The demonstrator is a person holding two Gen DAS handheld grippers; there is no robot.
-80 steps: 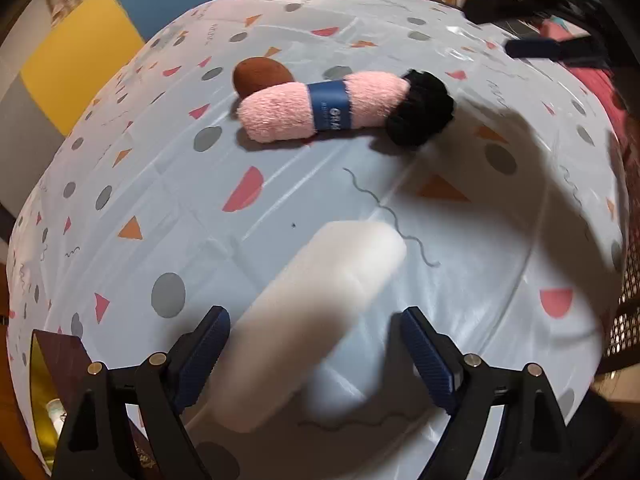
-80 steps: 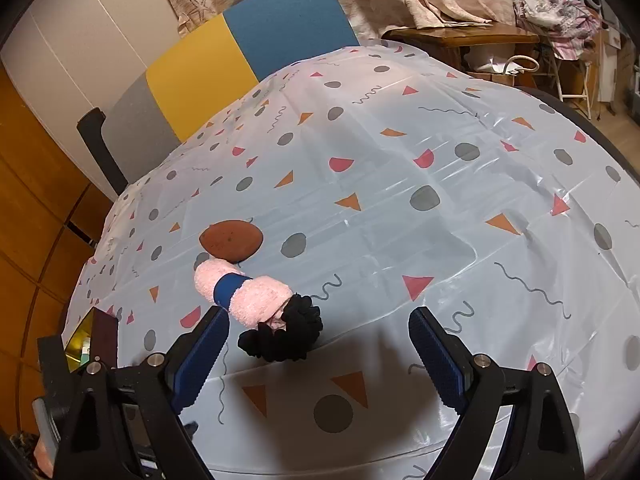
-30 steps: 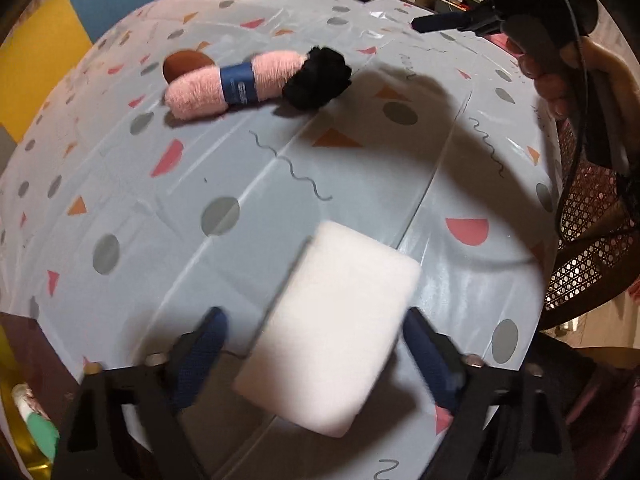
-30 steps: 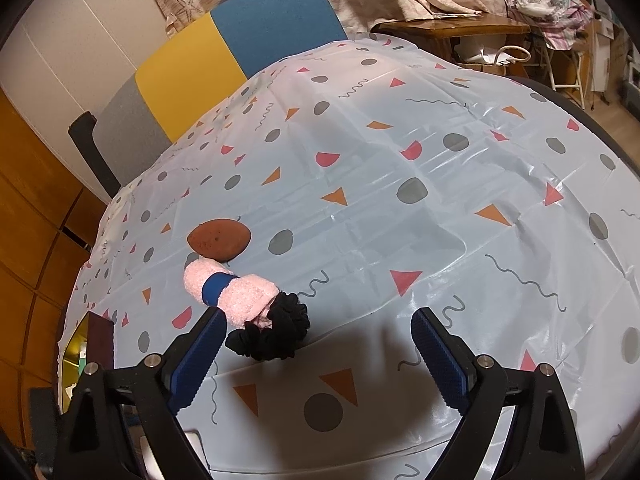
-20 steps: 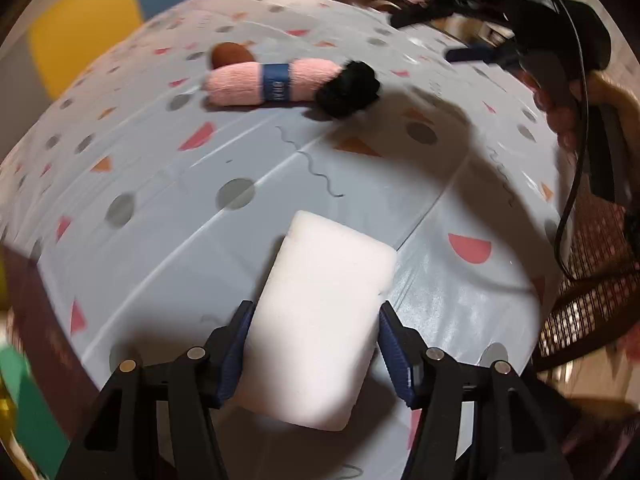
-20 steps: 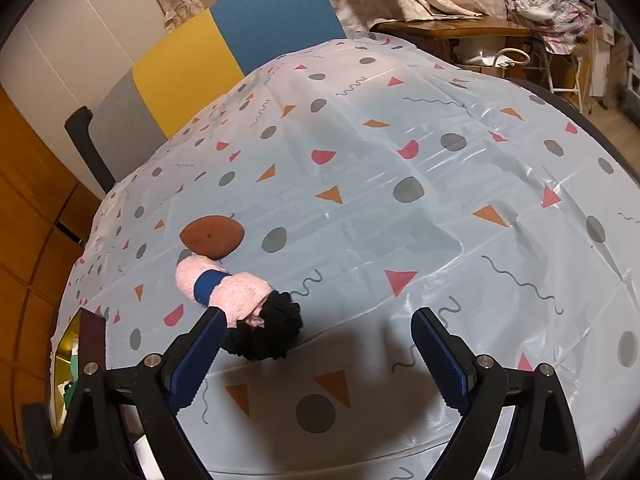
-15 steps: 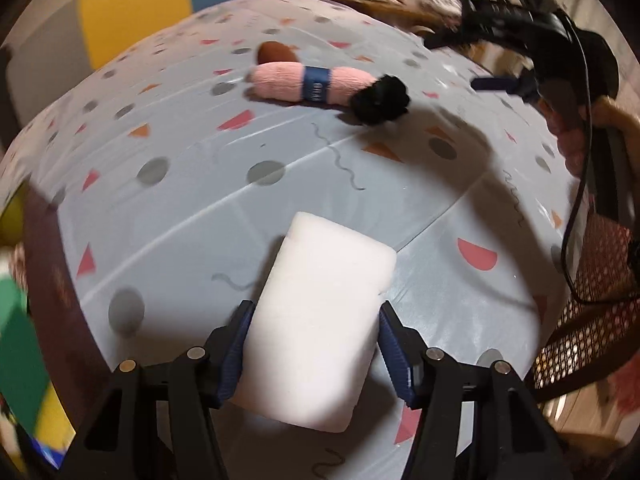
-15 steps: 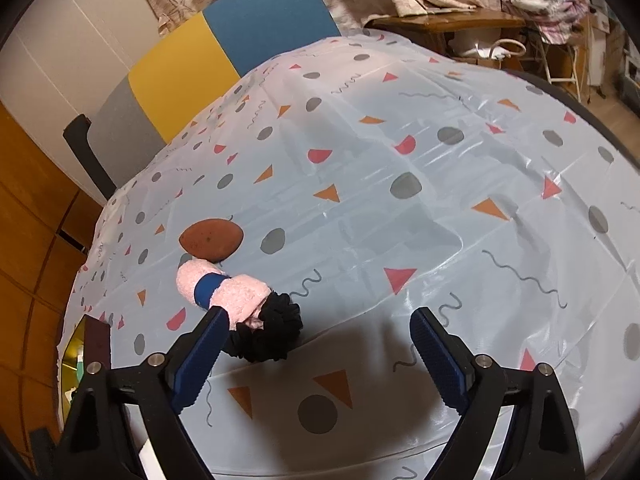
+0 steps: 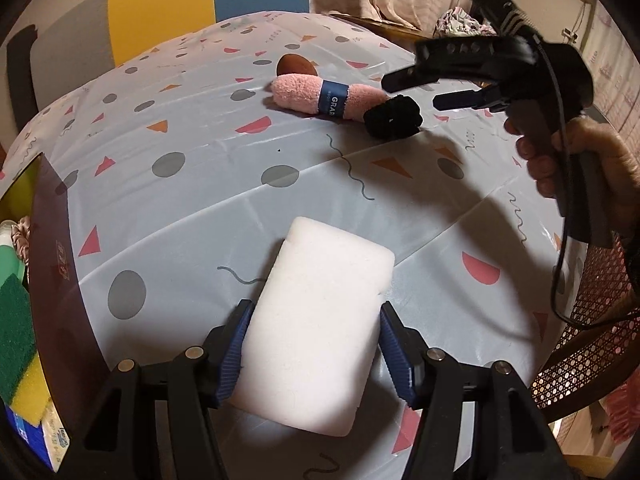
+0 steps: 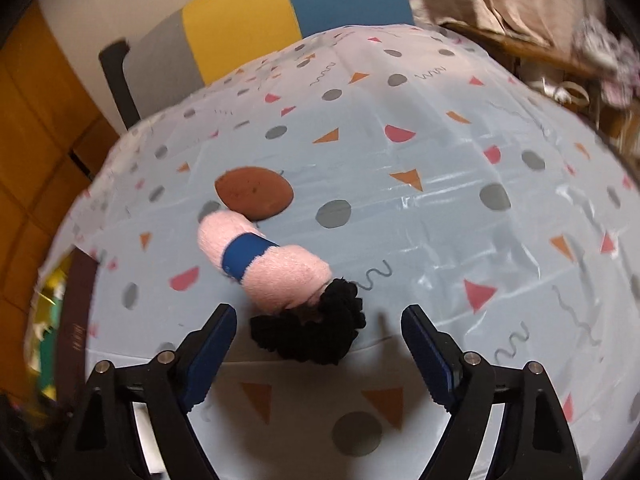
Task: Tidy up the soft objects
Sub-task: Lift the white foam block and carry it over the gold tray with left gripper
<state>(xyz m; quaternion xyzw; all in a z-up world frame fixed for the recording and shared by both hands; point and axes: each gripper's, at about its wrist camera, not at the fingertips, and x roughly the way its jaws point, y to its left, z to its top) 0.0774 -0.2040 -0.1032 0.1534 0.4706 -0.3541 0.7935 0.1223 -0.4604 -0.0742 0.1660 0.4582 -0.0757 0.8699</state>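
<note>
My left gripper [image 9: 314,350] is shut on a white foam sponge [image 9: 320,328], both blue pads pressing its long sides above the patterned tablecloth [image 9: 200,208]. Farther back lie a pink rolled towel with a blue band [image 9: 328,98], a black fuzzy scrunchie [image 9: 394,116] at its right end, and a brown oval sponge [image 9: 294,66] behind it. My right gripper [image 10: 318,348] hangs over the black scrunchie [image 10: 316,334], its jaws closing, the scrunchie between them but untouched. The pink towel [image 10: 264,266] and brown sponge [image 10: 254,192] lie just beyond. In the left wrist view the right gripper [image 9: 420,88], held by a hand [image 9: 560,160], hovers by the scrunchie.
A dark box [image 9: 52,256] at the table's left edge holds green and yellow sponges [image 9: 16,344] and other soft items. A chair back in grey, yellow and blue [image 10: 240,24] stands behind the table. A cane chair [image 9: 592,340] is at the right edge.
My left gripper closed on the white sponge and rolled, bringing the box at the left into view. My right gripper moved down and toward the black scrunchie, its jaws narrowing.
</note>
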